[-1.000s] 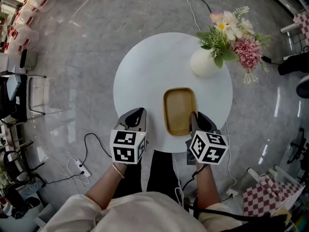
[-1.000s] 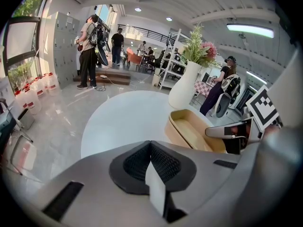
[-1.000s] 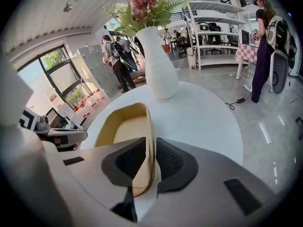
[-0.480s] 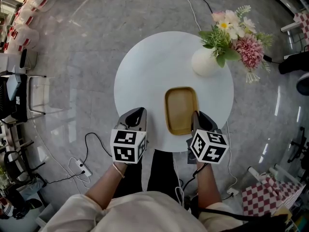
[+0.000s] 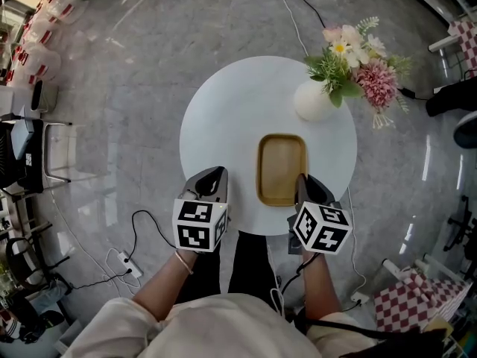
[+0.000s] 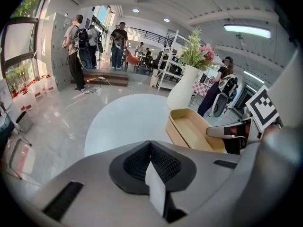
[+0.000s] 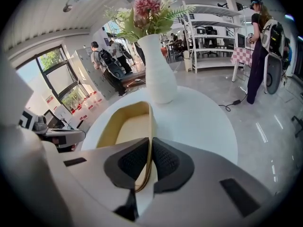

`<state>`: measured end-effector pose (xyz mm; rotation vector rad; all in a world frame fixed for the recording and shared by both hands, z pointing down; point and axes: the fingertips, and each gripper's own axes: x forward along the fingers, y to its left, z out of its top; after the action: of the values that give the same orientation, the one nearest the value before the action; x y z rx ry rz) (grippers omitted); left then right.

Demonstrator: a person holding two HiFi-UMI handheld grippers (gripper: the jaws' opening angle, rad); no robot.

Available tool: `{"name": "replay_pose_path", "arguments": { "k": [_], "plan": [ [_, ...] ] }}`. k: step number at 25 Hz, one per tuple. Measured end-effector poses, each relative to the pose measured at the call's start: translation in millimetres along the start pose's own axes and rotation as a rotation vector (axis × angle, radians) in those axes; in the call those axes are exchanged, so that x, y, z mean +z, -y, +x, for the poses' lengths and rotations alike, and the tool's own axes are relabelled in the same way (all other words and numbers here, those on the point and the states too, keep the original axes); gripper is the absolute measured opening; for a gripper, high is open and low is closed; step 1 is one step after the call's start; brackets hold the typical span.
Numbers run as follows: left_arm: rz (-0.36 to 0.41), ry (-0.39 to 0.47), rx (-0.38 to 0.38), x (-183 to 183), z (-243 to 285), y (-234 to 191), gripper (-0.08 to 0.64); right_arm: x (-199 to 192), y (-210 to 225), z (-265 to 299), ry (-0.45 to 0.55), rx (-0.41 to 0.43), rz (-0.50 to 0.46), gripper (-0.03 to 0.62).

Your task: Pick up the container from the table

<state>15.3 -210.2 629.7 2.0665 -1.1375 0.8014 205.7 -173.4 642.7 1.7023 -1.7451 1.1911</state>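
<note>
Tan container [image 5: 282, 166], nipped by 1 thin wall in the right gripper [image 5: 300, 180] whose jaws just closed in, may tilt and slip once lifted; left gripper [image 5: 215, 173], beside it, is clenched empty.

**Open work hall, part showroom, part lab**

Reads as a large shared indoor hall, not a home. Polished grey stone floor [image 5: 134, 88] all round a round white table [image 5: 223, 125] dressed with a vase of flowers [image 5: 313, 101]. Power strip and loose cables [image 5: 123, 261] on the floor at 7 o'clock, checked tablecloth [image 5: 406, 300] at 4 o'clock, rows of red-labelled jugs [image 5: 33, 47] at 10 o'clock. Further off, white shelving racks [image 7: 213, 37], tall windows [image 6: 21, 46], a ceiling strip light [image 6: 248, 30] and standing people with backpacks [image 6: 75, 46].
</note>
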Motion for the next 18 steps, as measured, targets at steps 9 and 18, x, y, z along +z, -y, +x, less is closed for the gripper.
{"name": "replay_pose_path", "arguments": {
  "k": [9, 18],
  "plan": [
    [0.023, 0.027, -0.02, 12, -13, 0, 0.017, 9, -9, -19, 0.037, -0.015, 0.028, 0.044],
    [0.046, 0.087, -0.066, 35, -34, 11, 0.017, 18, -20, -52, 0.085, -0.057, 0.067, 0.044]
  ]
}}
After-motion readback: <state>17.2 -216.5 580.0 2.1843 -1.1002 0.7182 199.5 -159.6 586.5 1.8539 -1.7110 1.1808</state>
